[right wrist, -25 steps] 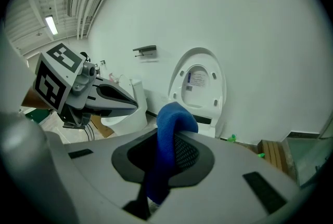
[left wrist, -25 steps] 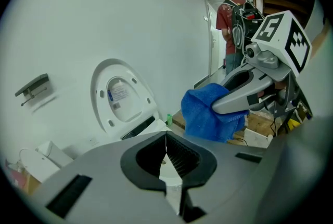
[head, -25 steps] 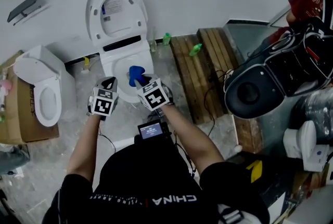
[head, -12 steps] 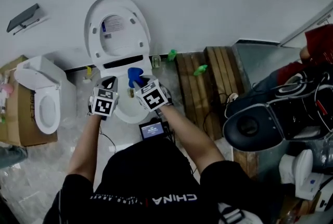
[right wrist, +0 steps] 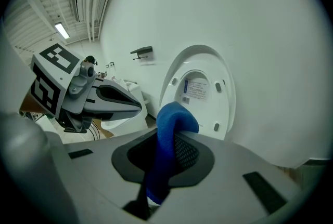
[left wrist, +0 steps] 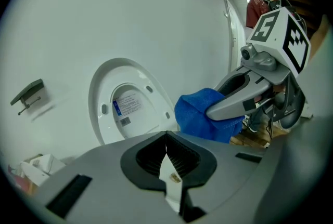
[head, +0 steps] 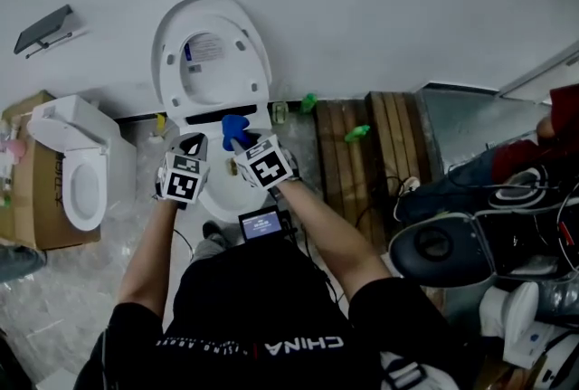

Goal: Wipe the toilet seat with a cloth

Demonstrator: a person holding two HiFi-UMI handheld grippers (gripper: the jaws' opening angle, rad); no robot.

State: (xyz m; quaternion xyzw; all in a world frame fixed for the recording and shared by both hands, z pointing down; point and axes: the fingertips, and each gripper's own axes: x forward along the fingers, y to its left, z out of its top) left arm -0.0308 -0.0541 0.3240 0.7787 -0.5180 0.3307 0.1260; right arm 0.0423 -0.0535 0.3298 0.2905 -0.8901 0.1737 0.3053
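Nearest to us, the left gripper [head: 192,144] has its two grey jaws pressed together. Only a thin white sliver shows in the slit between them, and we cannot tell whether that is a thing or the porcelain below. Just beside it, on its right, the right gripper [head: 239,144] is pinching the blue terry cloth [right wrist: 171,124]. The cloth stands up out of the jaws in a fold and droops over their tips. Both grippers point forward and downward, side by side but apart, and the white porcelain toilet bowl [head: 220,191] shows between and beneath them.

Beyond the jaw tips rises the white oval toilet lid [head: 213,44], tipped back against the pale wall. A ring with small bumpers seems to lie folded up against it, around a label. We take that ring for the seat, though we cannot be sure. So the surface to wipe appears to lie ahead of and above the cloth, not under it. Its long axis runs up the wall, away from us.

From the head view the cloth's top sits at the hinge end of that raised oval. Whether it touches there we cannot tell. The right gripper is the nearer one and the only one carrying cloth. We judge that the coming stroke turns on driving it forward and upward along the ring, while the left gripper stays out to the side.
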